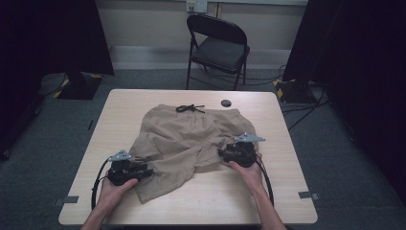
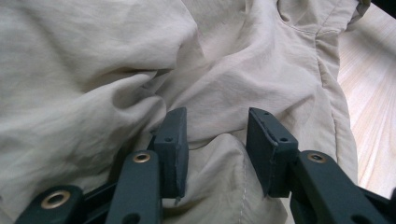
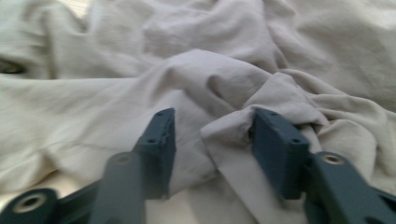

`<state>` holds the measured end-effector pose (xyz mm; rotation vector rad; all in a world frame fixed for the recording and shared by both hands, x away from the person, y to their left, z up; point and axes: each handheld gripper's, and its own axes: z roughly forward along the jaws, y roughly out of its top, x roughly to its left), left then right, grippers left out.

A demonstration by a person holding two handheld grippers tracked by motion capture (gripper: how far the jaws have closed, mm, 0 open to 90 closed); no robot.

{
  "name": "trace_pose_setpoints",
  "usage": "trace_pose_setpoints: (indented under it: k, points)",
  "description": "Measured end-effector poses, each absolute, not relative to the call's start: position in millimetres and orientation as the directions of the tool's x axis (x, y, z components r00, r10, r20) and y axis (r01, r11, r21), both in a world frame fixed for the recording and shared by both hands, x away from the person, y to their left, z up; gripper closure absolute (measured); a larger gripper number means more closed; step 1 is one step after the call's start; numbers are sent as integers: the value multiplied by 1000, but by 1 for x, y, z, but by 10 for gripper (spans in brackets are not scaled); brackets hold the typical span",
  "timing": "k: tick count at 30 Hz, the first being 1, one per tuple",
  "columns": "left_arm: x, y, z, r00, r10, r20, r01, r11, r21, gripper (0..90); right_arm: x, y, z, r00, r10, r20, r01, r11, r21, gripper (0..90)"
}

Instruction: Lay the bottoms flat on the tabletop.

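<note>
Flanking crumpled shorts (image 1: pixel 184 139), both tools (image 1: pixel 149 168) agape.

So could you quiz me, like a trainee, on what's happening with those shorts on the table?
1. True or false: the beige shorts lie smoothed flat.
2. Which end of the shorts bears the black drawstring: A, near the person; B, the far end?
3. What lies between the open jaws of the left gripper and right gripper?

Key: 1 false, they are rumpled. 2 B. 3 folds of the shorts' cloth, not clamped.
</note>
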<state>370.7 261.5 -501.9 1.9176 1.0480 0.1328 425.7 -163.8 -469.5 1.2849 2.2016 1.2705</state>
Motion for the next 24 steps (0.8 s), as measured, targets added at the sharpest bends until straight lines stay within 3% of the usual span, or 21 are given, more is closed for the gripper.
trace_pose_setpoints:
  k: [3,9,12,24]
  points:
    - [371,262,-502,633,711,-306,612,-218,760,584,436,-164,-480,-514,847,139,576,221,787,475]
    - [371,262,-502,635,708,-309,614,-219,758,582,435,-181,-473,-453,872,183,567,123,814,741]
    - [371,262,-502,632,711,-308,613,-215,760,582,430,-191,-469,-452,872,191,560,111,821,815]
    - [370,262,-502,630,713,-308,615,-216,759,582,384,-240,-461,-404,888,221,535,34,844,842]
